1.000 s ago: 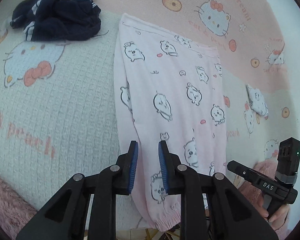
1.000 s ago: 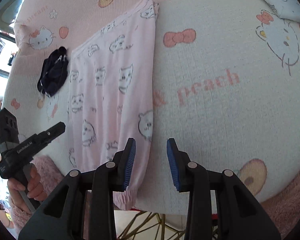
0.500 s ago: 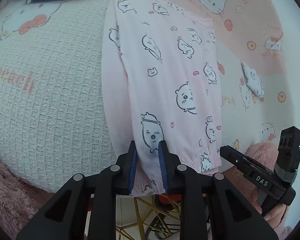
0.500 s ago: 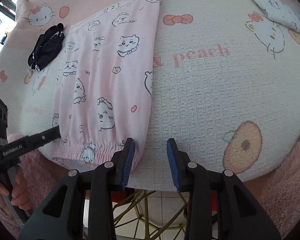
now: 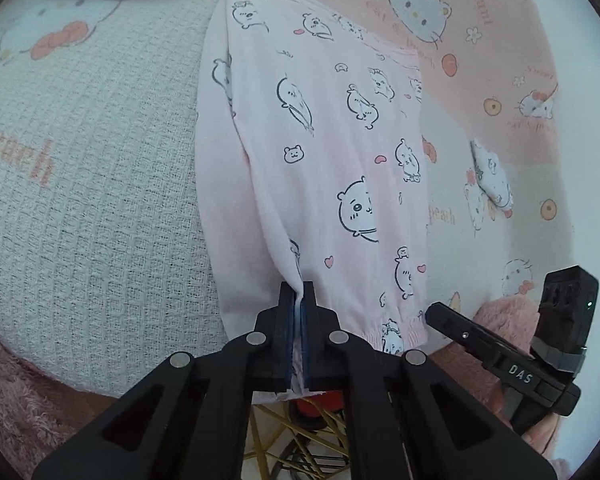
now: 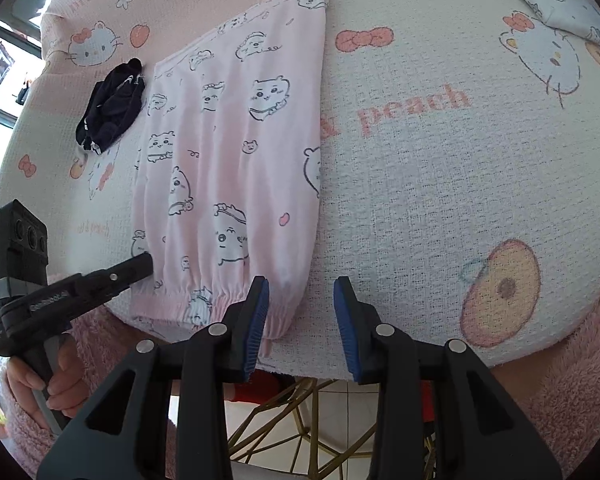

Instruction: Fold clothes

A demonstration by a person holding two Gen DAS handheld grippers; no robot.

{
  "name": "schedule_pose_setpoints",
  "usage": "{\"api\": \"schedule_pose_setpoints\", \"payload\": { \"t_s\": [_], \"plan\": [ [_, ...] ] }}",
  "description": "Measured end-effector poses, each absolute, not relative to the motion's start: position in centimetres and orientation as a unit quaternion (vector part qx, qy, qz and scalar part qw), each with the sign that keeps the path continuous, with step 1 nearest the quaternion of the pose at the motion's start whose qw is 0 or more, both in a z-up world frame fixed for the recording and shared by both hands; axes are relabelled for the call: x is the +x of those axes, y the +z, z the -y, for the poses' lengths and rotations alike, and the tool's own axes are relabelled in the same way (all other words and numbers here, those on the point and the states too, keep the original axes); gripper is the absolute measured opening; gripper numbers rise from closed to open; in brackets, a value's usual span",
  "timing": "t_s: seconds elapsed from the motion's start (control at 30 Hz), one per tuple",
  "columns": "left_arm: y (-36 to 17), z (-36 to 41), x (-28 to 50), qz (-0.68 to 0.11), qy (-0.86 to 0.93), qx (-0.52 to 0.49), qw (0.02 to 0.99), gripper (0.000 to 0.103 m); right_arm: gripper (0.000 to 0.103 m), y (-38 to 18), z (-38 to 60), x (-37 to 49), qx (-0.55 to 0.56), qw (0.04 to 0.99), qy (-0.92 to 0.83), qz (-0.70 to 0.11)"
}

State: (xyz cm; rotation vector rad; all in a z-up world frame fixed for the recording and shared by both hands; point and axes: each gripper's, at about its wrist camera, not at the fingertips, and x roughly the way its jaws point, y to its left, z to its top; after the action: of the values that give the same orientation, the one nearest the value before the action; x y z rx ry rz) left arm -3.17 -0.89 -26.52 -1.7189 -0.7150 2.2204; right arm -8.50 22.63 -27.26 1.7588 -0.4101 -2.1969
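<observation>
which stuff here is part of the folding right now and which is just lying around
In the job:
- pink pants, cuff clamped in the left gripper
- right gripper, open beside the cuff

Lying about:
- dark garment
- small folded cloth
- cat-print blanket underneath

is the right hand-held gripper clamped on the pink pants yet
No, the right hand-held gripper stands open beside the pink pants.

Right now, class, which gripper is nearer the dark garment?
Left. The left gripper grips the pink pants' cuff on the dark garment's side; the right gripper hovers open at the pants' far edge.
</observation>
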Motion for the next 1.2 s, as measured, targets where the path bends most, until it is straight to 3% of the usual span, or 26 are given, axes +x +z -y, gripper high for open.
{"api": "schedule_pose_setpoints", "payload": {
  "t_s": [0.17,0.3,0.4,0.57,0.73,0.83,0.9,1.0,1.2],
  "plan": [
    [-24.1,2.9,-1.8,0.231,0.788,-0.564,0.082,0.002,0.034,-26.6,-21.4,-8.5,0.59,0.163,-0.781,0.121],
    [-25.9,3.6,-2.1,0.226,0.765,-0.601,0.056,0.003,0.034,-27.7,-21.5,-8.9,0.606,0.154,-0.77,0.124],
    [-27.4,3.3,-2.6,0.188,0.752,-0.631,0.021,0.007,0.035,-27.9,-22.2,-9.2,0.61,0.141,-0.768,0.135],
    [-23.7,3.3,-2.1,0.141,0.79,-0.597,-0.002,0.016,0.035,-27.0,-25.4,-9.4,0.592,0.097,-0.785,0.155],
    [-21.7,-0.3,-3.3,0.08,0.82,-0.562,0.066,0.016,0.035,-27.8,-25.2,-10.0,0.609,0.114,-0.773,0.14],
    [-23.4,-3.8,-5.4,0.046,0.81,-0.575,0.107,0.016,0.035,-28.2,-23.0,-9.7,0.613,0.158,-0.764,0.123],
    [-25.9,-4.2,-6.4,0.021,0.78,-0.62,0.082,0.016,0.035,-27.9,-21.7,-9.5,0.601,0.179,-0.772,0.101],
    [-26.3,-2.3,-6.1,0.04,0.756,-0.65,0.064,0.016,0.032,-28.9,-20.6,-9.1,0.624,0.195,-0.755,0.056],
    [-24.3,3.3,-7.3,0.064,0.785,-0.616,0.03,0.016,0.034,-27.1,-23.0,-9.7,0.612,0.163,-0.772,0.061]
  ]
}}
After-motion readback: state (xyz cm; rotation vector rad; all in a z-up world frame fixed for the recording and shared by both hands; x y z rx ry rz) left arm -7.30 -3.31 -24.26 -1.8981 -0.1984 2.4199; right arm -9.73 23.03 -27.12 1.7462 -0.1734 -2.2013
